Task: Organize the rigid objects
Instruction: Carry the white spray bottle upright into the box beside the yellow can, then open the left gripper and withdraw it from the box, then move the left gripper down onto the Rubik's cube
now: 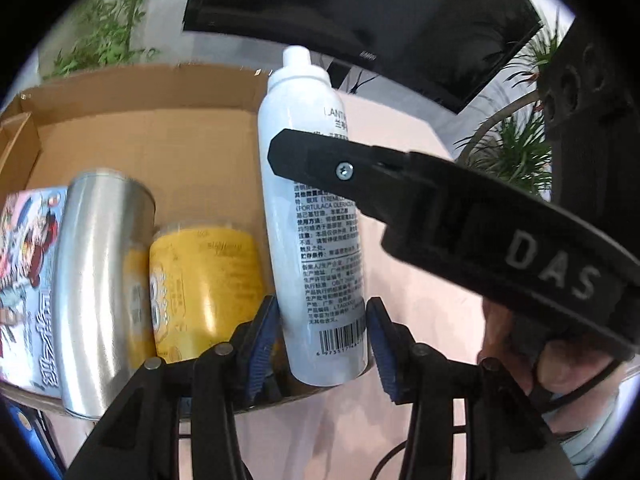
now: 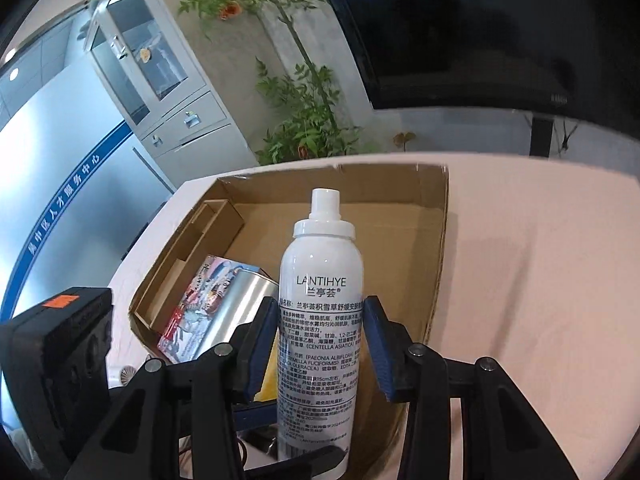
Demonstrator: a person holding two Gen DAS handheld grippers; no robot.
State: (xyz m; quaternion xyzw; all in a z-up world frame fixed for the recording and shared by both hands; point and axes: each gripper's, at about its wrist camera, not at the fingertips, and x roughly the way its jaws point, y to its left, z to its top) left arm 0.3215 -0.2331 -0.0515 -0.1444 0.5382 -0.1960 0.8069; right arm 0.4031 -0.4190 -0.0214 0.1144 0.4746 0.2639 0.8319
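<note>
A white spray bottle (image 1: 308, 220) (image 2: 320, 320) with black print stands upright between both pairs of blue pads. My left gripper (image 1: 322, 304) is shut on its lower part, and my right gripper (image 2: 322, 304) is shut on its middle. One black finger of the right gripper (image 1: 312, 160) crosses the bottle in the left wrist view. The left gripper's body (image 2: 52, 360) shows at the left of the right wrist view. The bottle hangs at the near right corner of an open cardboard box (image 1: 140, 76) (image 2: 440, 240).
In the box lie a silver can (image 1: 100, 280) (image 2: 244, 300), a yellow tub (image 1: 204, 292) and a colourful printed carton (image 1: 28, 280) (image 2: 196, 308). A small cardboard insert (image 2: 216, 216) fills its far left. Pink tablecloth (image 2: 540, 280) spreads right; a black monitor (image 2: 480, 40) stands behind. A hand (image 1: 520, 340) holds the right gripper.
</note>
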